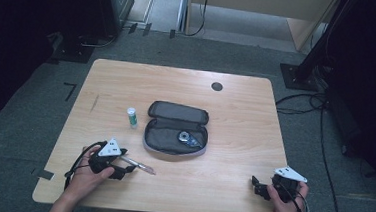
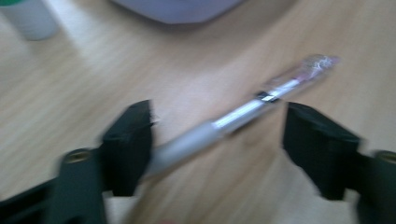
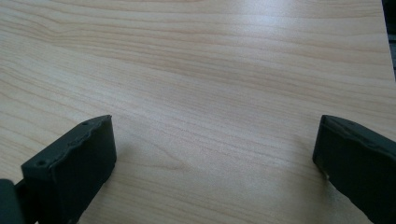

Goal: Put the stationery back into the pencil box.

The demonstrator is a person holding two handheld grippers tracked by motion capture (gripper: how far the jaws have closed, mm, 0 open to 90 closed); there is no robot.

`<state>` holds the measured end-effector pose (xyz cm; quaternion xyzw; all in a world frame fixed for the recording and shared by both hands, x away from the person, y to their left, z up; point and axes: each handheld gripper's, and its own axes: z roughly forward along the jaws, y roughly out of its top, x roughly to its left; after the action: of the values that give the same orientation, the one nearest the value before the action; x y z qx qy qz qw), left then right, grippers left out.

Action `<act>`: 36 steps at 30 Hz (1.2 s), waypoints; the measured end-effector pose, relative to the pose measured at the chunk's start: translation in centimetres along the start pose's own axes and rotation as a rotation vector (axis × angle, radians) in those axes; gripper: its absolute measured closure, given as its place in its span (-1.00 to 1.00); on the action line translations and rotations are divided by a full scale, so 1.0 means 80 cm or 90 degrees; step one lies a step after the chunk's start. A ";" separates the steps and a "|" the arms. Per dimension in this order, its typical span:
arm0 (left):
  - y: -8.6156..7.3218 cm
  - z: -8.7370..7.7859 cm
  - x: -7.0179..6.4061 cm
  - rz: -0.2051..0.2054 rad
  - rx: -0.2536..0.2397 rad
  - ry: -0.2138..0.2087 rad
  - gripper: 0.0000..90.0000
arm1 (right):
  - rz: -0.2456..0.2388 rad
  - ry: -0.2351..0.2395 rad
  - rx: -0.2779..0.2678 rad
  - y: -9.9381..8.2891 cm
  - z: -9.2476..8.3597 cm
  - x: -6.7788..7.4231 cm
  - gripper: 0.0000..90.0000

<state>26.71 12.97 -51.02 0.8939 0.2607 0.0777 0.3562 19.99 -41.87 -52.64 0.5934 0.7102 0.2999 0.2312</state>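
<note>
A clear-barrelled pen (image 1: pixel 139 166) lies on the wooden table (image 1: pixel 226 103) near its front left. My left gripper (image 1: pixel 126 169) sits low over it, held in a hand. In the left gripper view the pen (image 2: pixel 233 119) runs slantwise between the two black jaws, its grey end against the left jaw and the right jaw well clear of it, so my left gripper (image 2: pixel 219 114) is open. My right gripper (image 1: pixel 255 184) rests at the front right, held in the other hand. Its jaws stand wide apart over bare wood in the right gripper view, where my right gripper (image 3: pixel 215 135) holds nothing.
An open grey pencil case (image 1: pixel 174 130) lies mid-table with a small tape-like item (image 1: pixel 189 138) inside. A white glue stick (image 1: pixel 132 117) with a green cap stands to its left. A black grommet (image 1: pixel 217 86) sits near the far edge. Cables cross the floor at the right.
</note>
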 end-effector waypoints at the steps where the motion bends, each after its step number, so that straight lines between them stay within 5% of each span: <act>1: 0.000 0.001 -0.003 0.015 0.005 0.014 -0.71 | 0.000 0.000 0.000 0.000 0.000 0.000 -1.00; 4: 0.001 0.005 -0.005 0.033 0.014 0.032 -0.68 | 0.000 0.000 0.000 0.000 0.000 0.000 -1.00; 8: 0.006 0.008 0.004 0.022 0.019 0.024 -0.64 | 0.001 0.000 -0.001 0.000 0.000 0.000 -1.00; 13: 0.006 0.002 0.017 0.008 0.009 0.031 -0.12 | 0.001 0.000 -0.001 0.000 0.000 0.000 -1.00; 22: 0.001 -0.008 0.019 0.037 0.010 0.031 0.24 | 0.000 0.000 -0.001 0.000 0.000 0.000 -1.00; 25: 0.001 -0.012 0.023 0.029 0.013 0.023 0.38 | 0.000 0.000 -0.002 0.000 0.000 0.000 -1.00; 31: 0.004 -0.003 0.027 0.035 0.014 0.017 0.06 | -0.001 0.000 -0.001 0.000 0.000 0.000 -1.00; 36: 0.005 -0.002 0.023 0.040 0.006 0.010 0.26 | -0.001 0.000 -0.001 0.000 0.000 0.000 -1.00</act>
<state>28.41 13.81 -50.74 0.9027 0.2356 0.0944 0.3474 19.99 -41.88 -52.65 0.5926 0.7106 0.3003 0.2317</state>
